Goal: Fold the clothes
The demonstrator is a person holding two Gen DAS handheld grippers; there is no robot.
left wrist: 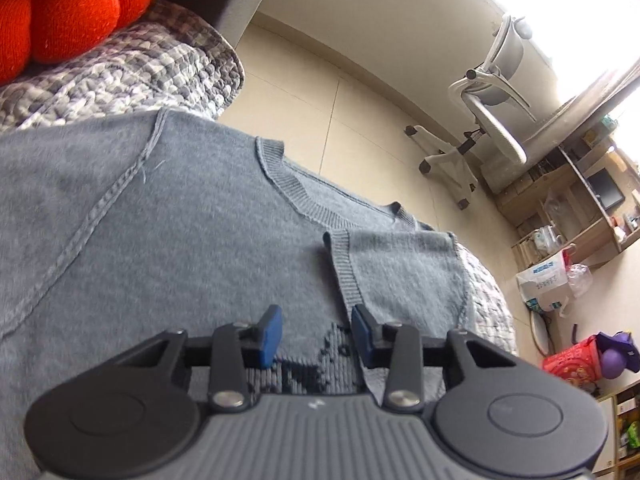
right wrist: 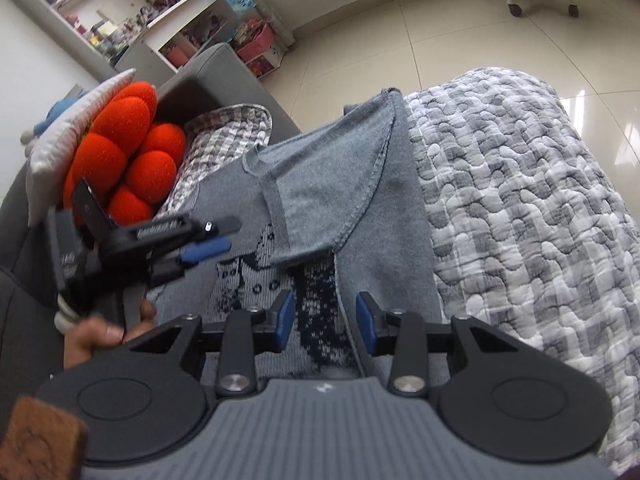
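Observation:
A grey knit sweater (left wrist: 168, 220) with a dark pixel pattern (right wrist: 280, 276) lies flat on a quilted grey-and-white cover (right wrist: 520, 208). One sleeve (right wrist: 320, 200) is folded across the chest, its ribbed cuff (left wrist: 344, 268) near the pattern. My left gripper (left wrist: 316, 332) is open and empty just above the sweater by that cuff; it also shows in the right wrist view (right wrist: 208, 250). My right gripper (right wrist: 326, 320) is open and empty, hovering over the pattern at the sweater's lower part.
An orange knotted cushion (right wrist: 128, 152) and a white pillow (right wrist: 68, 136) lie against the grey sofa arm (right wrist: 208, 76). A white office chair (left wrist: 492, 108) stands on the tiled floor. Shelves (right wrist: 120, 12) and bags (left wrist: 548, 280) line the walls.

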